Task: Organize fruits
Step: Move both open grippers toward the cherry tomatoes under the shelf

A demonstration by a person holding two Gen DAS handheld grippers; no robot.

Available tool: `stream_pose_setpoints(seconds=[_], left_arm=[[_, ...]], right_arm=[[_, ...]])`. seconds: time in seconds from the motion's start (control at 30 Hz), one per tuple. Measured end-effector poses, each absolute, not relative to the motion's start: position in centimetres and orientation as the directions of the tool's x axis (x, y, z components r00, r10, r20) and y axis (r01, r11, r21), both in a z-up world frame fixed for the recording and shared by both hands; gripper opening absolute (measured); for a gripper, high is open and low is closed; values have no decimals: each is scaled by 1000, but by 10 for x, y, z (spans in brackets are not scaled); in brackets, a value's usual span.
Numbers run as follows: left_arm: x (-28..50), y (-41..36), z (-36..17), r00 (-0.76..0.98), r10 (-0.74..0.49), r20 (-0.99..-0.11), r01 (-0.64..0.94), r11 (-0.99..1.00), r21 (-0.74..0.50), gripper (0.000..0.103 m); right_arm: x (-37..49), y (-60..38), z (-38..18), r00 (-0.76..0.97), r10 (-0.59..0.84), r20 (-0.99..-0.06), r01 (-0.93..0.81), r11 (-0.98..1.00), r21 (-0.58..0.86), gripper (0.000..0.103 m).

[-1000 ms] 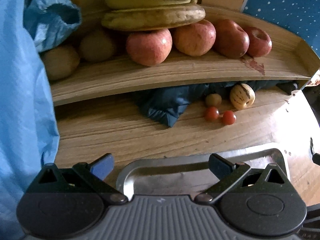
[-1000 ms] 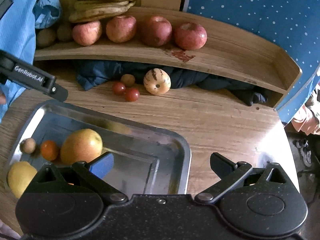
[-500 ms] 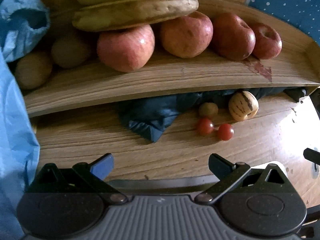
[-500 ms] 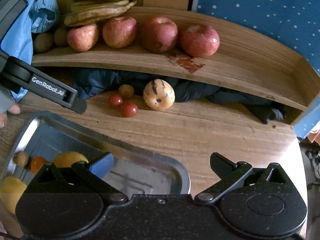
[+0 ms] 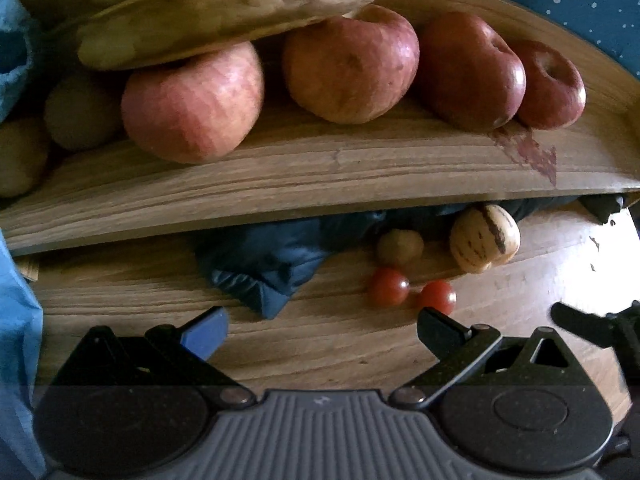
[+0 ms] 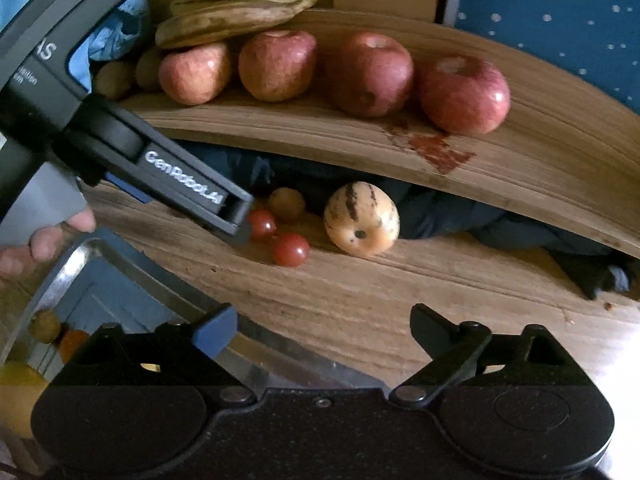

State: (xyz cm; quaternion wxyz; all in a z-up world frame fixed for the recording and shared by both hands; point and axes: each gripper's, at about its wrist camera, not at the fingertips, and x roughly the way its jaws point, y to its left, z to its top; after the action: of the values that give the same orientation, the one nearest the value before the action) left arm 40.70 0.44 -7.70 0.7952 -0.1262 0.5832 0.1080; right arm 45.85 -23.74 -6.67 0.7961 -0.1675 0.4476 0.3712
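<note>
Presently, both grippers are empty, the left gripper [image 5: 320, 322] with jaws apart, the right gripper [image 6: 322, 322] closing on nothing, above the table [image 6: 360, 300] where two cherry tomatoes [image 6: 291, 249] and a striped melon [image 6: 361, 219] lie under the apple [image 6: 464, 94] shelf [image 5: 320, 176].

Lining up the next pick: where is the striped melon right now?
In both views, the striped melon lies on the wooden table under the shelf's front edge, right of two cherry tomatoes, against dark cloth.
</note>
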Motion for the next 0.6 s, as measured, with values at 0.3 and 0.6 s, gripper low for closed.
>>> stream_pose_setpoints(seconds=[0.3,0.6], left_arm=[[416,7,-80,332,-24,-943,-325,935,-138,101],[412,-1,-93,367,-70,-928,-321,926,-197,80]], right_arm=[[474,-226,-77,280,491,-825,-778,619,104,69],[479,-209,-85,244,512,-824,-809,575,118,56]])
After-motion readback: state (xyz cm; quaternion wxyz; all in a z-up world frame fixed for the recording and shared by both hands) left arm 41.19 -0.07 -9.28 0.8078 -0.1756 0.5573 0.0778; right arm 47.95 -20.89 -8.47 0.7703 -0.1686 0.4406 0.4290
